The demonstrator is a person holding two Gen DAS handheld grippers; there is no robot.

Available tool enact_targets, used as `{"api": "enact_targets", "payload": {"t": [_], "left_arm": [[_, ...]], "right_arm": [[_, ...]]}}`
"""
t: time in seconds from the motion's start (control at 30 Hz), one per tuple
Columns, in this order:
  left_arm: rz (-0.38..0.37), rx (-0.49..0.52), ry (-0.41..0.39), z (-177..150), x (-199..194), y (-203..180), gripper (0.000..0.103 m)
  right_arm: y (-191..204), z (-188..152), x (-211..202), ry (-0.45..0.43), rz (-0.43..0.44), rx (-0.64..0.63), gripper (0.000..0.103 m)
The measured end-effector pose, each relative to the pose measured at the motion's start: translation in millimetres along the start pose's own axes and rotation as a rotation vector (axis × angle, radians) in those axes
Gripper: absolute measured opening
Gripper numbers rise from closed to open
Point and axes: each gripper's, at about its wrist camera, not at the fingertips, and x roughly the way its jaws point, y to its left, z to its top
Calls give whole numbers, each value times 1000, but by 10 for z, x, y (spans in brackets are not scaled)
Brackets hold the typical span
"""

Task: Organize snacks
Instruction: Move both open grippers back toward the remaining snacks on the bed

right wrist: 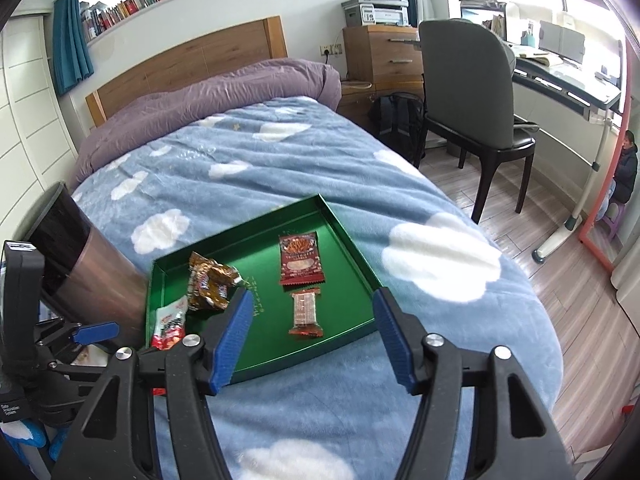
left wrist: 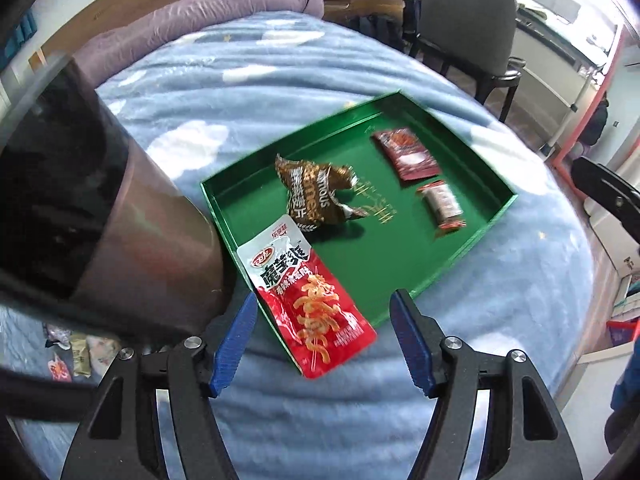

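Left wrist view: the red konjac snack packet lies across the green tray's near rim, between the left gripper's wide-open, empty jaws. The right gripper gapes empty too.

The red and white snack packet that lies over the near rim of the green tray carries large black Chinese characters, 魔芋爽, across its white upper part. A small red oval logo sits beside them, and a line of smaller white characters below is too blurred to read.

The crumpled brown wrapper in the tray shows white Latin letters ending in "mous", with white Chinese characters next to them that cannot be made out.

Gold lettering is printed on the tray floor, illegible.

The left gripper's black body bears a small white label, "Data Acquisition System".
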Motion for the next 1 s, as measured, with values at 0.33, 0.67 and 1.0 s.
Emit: {"api": "enact_targets", "payload": {"t": [0.33, 0.67, 1.0], "left_arm": [[-31, 1, -130, -300, -914, 199, 63], [58, -76, -241, -897, -1609, 867, 63], [173, -252, -319, -1552, -2231, 1861, 63]], "right_arm": [[277, 34, -840, -127, 24, -17, 103], [823, -106, -1548, -236, 73, -90, 103], [1336, -214, -2100, -311, 167, -147, 103]]}}
